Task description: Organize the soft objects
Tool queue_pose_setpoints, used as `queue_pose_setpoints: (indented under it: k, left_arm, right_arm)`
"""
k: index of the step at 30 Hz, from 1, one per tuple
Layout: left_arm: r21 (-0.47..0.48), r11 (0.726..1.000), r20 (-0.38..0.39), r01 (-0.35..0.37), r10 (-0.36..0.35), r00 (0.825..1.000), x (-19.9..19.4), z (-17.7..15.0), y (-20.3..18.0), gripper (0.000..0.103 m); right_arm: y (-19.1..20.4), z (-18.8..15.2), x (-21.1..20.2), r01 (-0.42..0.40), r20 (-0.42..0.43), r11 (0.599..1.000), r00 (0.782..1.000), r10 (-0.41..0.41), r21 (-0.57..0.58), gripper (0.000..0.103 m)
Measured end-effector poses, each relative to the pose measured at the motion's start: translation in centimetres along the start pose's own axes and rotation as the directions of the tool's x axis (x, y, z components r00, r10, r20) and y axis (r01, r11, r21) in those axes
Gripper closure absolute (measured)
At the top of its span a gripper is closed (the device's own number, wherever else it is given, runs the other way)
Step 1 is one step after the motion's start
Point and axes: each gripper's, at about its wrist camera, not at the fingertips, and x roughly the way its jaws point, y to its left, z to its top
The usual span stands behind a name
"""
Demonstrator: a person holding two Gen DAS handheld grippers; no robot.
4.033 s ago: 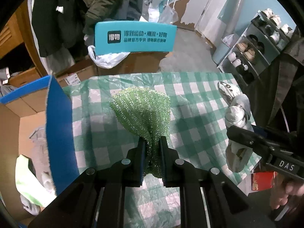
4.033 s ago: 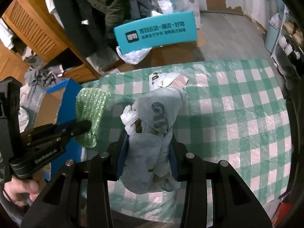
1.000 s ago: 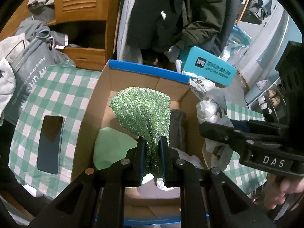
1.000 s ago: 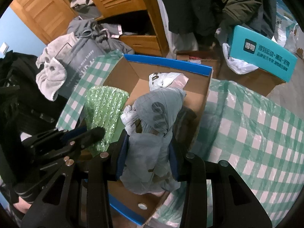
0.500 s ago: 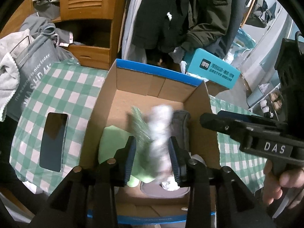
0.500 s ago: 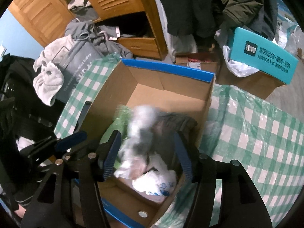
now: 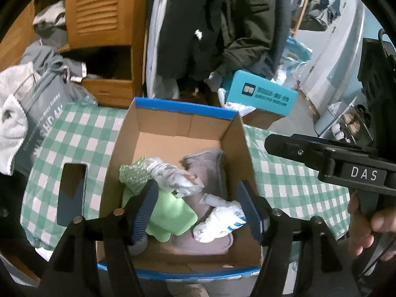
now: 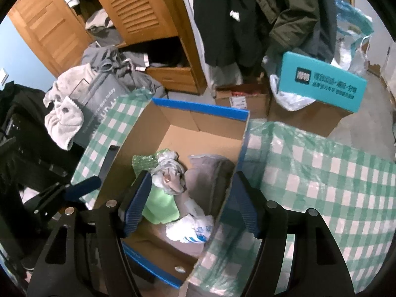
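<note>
One cardboard box (image 7: pixel 178 123) (blue-edged), two bundles: green (image 7: pixel 132 174), grey (image 7: pixel 170 175).

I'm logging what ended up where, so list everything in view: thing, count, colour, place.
cardboard box: one, brown with blue rim, on the checked cloth
green scrubber cloth: one, glittery green, inside the box, far left
wrapped plastic bundle: one, grey-white, in the box, partly over the scrubber
flat green pad: one, pale green, in the box
grey cushion: one, in the box, right side
white bag with blue stripes: one, in the box, near side
phone: one, dark, on the cloth left of the box
tablecloth: one, green-white check
teal box: one, behind the table
left gripper: one, black, jaws opening, empty, above the box
right gripper: one, black, jaws opening, empty
</note>
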Motion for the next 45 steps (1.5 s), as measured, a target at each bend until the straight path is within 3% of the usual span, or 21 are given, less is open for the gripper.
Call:
queue_pose_setpoints:
  k: [3,9,25,45]
  left_arm:
    - [0.018,1.000,0.015,0.007,-0.007,1.000,-0.7,0.1,-0.6,0.026]
    - [0.037,0.999,0.037,0.012,-0.014,0.999,-1.8,0.2,-1.6,0.022]
    - [0.048,0.999,0.037,-0.010,0.008,0.999,-2.2,0.1,-3.2,0.021]
    - [0.109,0.993,0.046,-0.052,0.047,0.998,-1.8,-0.2,-5.4,0.021]
  right_arm:
    - [-0.3,-0.4,-1.3,0.010,0.019,1.000,1.000,-0.010,0.001,0.035]
    - [-1.4,-1.3,-3.1,0.028,0.039,0.999,0.999,-0.028,0.019,0.035]
    - [-4.3,-4.3,-6.9,0.078,0.092,0.996,0.992,-0.081,0.038,0.034]
    - [-6.6,-5.5,-7.0,0.095,0.081,0.993,0.992,-0.101,0.075,0.034]
